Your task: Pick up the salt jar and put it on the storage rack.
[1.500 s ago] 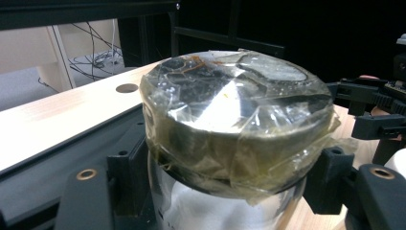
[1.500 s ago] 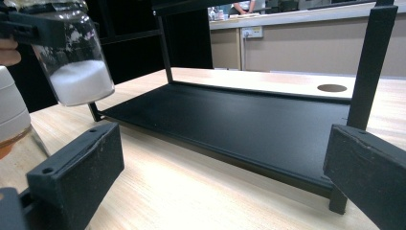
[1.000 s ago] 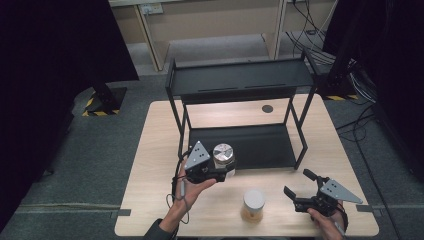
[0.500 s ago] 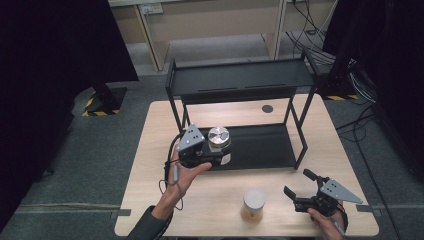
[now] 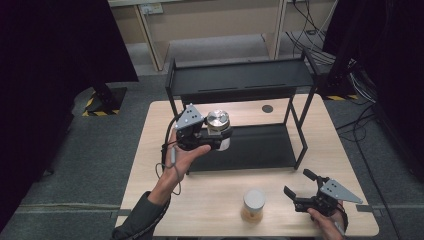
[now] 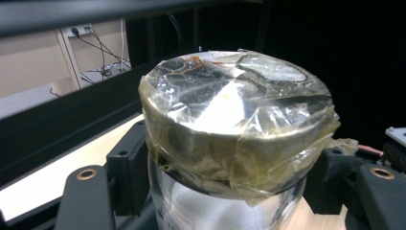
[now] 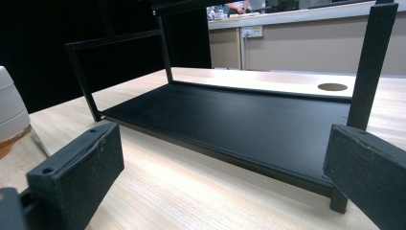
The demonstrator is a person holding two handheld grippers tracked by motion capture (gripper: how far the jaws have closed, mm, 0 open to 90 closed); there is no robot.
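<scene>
Left gripper (image 5: pixel 212 137): jaws clamped on either side of a glass jar (image 5: pixel 219 129) with a silver lid (image 6: pixel 237 112) wrapped in clear tape, held upright in the air at the near left corner of the black two-tier rack (image 5: pixel 240 80), above its lower shelf (image 7: pixel 230 122). Right gripper (image 5: pixel 302 192): jaws spread apart with nothing between them, low over the wooden table (image 5: pixel 210 200) at its near right. A second jar (image 5: pixel 253 205), white-lidded with amber contents, stands on the table near its front edge, just left of the right gripper.

The jar (image 6: pixel 225 201) is clear glass with a shiny, tape-wrapped metal lid (image 6: pixel 237 115); the shelf (image 7: pixel 249 124) is matt black.
</scene>
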